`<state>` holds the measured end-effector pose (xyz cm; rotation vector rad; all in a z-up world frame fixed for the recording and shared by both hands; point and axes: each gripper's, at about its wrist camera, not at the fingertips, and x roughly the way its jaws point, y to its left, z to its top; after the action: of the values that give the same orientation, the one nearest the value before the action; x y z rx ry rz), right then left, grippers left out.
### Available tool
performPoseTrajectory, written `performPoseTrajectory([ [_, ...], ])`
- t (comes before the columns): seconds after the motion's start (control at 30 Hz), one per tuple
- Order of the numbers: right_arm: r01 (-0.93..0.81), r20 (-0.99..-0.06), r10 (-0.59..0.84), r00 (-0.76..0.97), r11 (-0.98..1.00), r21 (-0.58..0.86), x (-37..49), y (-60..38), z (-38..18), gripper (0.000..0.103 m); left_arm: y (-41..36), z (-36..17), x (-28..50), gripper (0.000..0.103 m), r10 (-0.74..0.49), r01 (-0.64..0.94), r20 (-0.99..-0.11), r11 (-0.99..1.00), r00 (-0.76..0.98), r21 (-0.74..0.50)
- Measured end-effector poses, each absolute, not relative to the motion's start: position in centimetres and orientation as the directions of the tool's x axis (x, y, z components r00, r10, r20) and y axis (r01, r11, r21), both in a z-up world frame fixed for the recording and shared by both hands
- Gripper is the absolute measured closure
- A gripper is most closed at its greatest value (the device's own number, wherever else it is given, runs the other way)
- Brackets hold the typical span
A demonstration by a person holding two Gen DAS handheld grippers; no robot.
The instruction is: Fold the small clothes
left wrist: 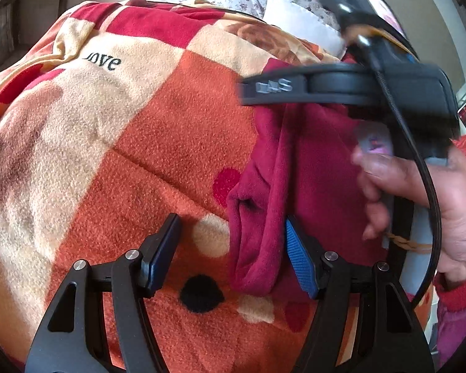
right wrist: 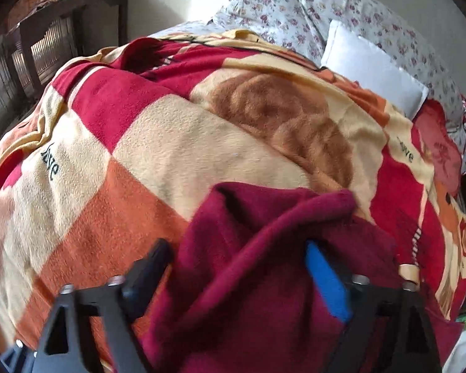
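Maroon fleece garment (left wrist: pixel 273 192), soft and light, lies bunched on our checked orange-and-cream blanket (left wrist: pixel 158 143).
Left gripper (left wrist: pixel 230 248) and right gripper (right wrist: pixel 239 267) both gape, unclamped; we judge its folded edge the likeliest hold.

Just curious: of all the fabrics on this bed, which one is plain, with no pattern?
The dark red garment between the gripper fingers; blanket is checked, pillows flowered.

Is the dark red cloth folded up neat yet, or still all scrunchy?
Still scrunchy. The cloth lies bunched in thick ridges on the blanket, with no flat, even fold. Both grippers' jaws are open around it.
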<state>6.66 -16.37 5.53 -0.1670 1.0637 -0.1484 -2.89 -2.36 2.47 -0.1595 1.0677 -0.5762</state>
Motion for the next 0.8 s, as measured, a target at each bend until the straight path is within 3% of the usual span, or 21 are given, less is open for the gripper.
performPoseTrajectory([
  [0.07, 0.039, -0.86, -0.152, 0.487, 0.988, -0.152, 6.1, -17.7, 6.4, 0.047, -2.0, 2.8, -2.6, 0.036, -0.527, 0.375, -0.773, 0.837, 0.355, -0.398],
  [0.13, 0.048, -0.87, -0.074, 0.488, 0.997, -0.058, 5.6, -19.4, 7.3, 0.068, -2.0, 3.2, -2.4, 0.036, -0.54, 0.386, -0.762, 0.829, 0.358, -0.406],
  [0.2, 0.058, -0.871, 0.021, 0.491, 0.997, 0.057, 5.0, -20.9, 8.1, 0.077, -2.1, 3.6, -2.3, 0.036, -0.551, 0.404, -0.752, 0.82, 0.362, -0.406],
  [0.37, 0.069, -0.85, 0.121, 0.513, 0.981, 0.181, 3.9, -22.5, 8.6, 0.08, -3.1, 4.6, -1.6, 0.036, -0.593, 0.453, -0.726, 0.784, 0.347, -0.424],
  [0.8, 0.065, -0.837, 0.166, 0.521, 0.97, 0.233, 3.8, -22.8, 8.0, 0.08, -5.0, 2.6, 0.5, 0.033, -0.642, 0.422, -0.715, 0.749, 0.275, -0.51],
])
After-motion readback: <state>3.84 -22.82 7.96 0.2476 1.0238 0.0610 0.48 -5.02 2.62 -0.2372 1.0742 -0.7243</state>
